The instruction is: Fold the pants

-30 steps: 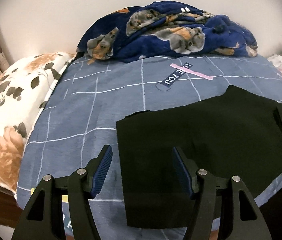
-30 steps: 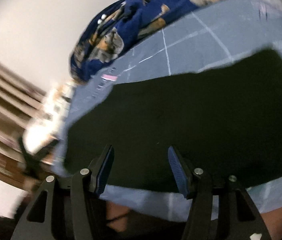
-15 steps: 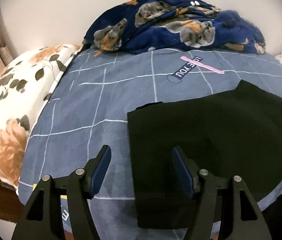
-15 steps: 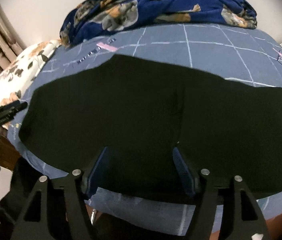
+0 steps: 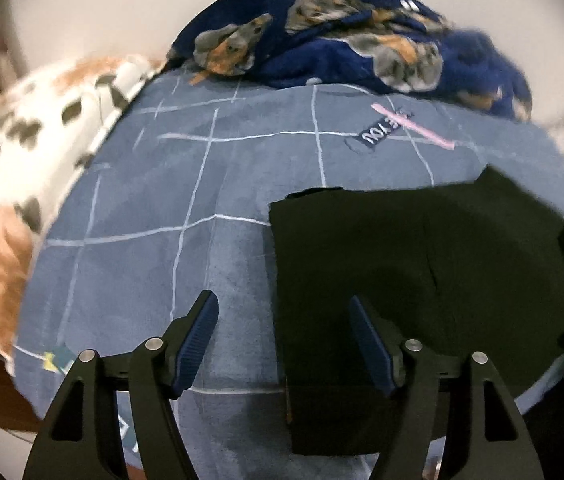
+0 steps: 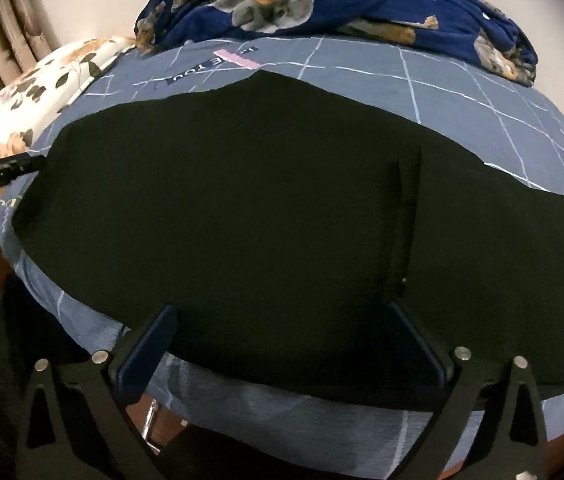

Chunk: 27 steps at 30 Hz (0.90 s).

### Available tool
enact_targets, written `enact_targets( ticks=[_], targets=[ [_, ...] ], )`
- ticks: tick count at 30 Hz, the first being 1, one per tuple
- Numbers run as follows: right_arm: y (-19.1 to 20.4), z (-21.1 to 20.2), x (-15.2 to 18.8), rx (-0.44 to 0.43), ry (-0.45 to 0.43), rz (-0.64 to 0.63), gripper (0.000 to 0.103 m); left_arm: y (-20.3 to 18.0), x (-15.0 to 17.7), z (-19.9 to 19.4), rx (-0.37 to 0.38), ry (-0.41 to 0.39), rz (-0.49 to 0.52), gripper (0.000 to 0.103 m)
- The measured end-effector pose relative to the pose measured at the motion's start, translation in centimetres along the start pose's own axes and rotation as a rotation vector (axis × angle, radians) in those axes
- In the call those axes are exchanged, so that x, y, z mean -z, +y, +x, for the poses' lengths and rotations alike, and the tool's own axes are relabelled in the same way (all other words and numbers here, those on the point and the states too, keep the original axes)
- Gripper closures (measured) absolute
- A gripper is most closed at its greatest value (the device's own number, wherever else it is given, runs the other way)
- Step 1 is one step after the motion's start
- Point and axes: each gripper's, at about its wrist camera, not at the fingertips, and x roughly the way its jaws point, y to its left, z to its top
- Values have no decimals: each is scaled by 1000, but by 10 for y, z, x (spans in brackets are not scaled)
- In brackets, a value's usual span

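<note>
The black pants (image 6: 242, 216) are lying flat across the blue bed (image 5: 162, 200), their near edge along the bed's front. The left tool (image 5: 282, 340), jaws spread and widening, is straddling the leg-end edge. The right tool (image 6: 282, 344) is opening fully, holding nothing. Pinching both layers squarely seems advisable. Open bedsheet is lying beyond.

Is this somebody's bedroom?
Most likely a bedroom. The black pants lie spread on a bed with a blue checked sheet. A flowery pillow sits at one side, and a rumpled blue blanket printed with dogs is heaped by the wall.
</note>
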Motion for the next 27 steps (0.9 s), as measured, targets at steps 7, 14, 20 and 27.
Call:
enact_targets(
  ticks=[7,14,20,27],
  targets=[
    [1,0,2,-1,-7,-19,0,45,5,-4,97,-4,-107,35],
    [-4,-9,1,-77,-68,46,3,41,9,1,217,10,-77,45],
    [-9,-21,-5,-146,-127,94,6,27,9,19,280,74,-23,53],
    [-9,-7,-2,-174,-82,114,6,26,4,42,413,164,-40,53]
  ],
)
